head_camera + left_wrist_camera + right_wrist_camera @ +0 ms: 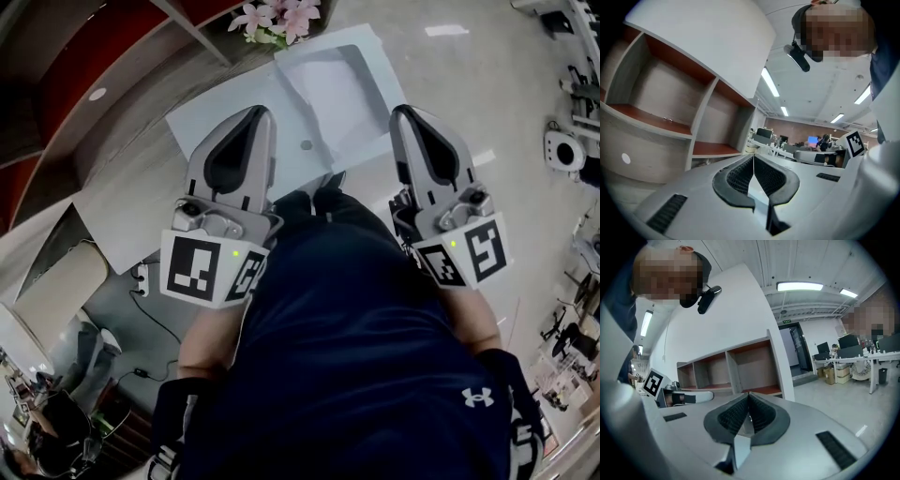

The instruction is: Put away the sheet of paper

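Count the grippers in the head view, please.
2. The left gripper is at the left, the right gripper at the right, both shut. None seems hidden.

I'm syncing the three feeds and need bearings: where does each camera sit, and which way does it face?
Head view: on the person's head, facing steeply down at the floor; the dark shirt, left tongs and right tongs show.
Left gripper view: on the left tongs, tilted up past its shut jaws toward the shelf unit and ceiling.
Right gripper view: on the right tongs, likewise tilted up over shut jaws toward the same shelf unit.
Shared: both gripper views catch the shelf unit, the person's head camera and the opposite tongs.
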Motion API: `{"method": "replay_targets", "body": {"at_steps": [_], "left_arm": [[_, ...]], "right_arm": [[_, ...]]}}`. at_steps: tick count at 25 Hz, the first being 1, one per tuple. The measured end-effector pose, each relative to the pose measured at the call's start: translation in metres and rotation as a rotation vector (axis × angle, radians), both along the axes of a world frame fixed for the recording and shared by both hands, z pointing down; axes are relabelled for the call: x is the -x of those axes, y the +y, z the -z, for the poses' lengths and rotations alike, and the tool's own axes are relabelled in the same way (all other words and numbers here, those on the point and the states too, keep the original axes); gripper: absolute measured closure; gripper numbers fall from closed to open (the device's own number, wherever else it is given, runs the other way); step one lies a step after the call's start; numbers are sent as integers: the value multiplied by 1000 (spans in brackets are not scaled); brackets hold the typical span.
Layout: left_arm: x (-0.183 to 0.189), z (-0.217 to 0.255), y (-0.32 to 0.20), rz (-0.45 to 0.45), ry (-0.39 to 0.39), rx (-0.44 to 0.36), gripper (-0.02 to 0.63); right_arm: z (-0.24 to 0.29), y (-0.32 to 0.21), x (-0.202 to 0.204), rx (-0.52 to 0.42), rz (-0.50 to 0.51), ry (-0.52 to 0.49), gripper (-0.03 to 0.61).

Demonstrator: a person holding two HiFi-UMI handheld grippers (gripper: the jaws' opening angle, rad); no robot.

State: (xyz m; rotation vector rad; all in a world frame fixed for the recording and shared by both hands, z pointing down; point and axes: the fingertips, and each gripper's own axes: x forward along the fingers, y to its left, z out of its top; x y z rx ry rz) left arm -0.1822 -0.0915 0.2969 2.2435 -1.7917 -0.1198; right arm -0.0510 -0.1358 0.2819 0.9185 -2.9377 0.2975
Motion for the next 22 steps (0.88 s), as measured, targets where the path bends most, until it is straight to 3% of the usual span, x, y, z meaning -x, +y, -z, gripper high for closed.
{"method": "replay_targets", "body": {"at_steps": [22], "left_arm": [[1, 1, -5, -15, -32, 4, 595]], "right_arm": [[0, -8, -15, 28, -54, -21, 565]]}}
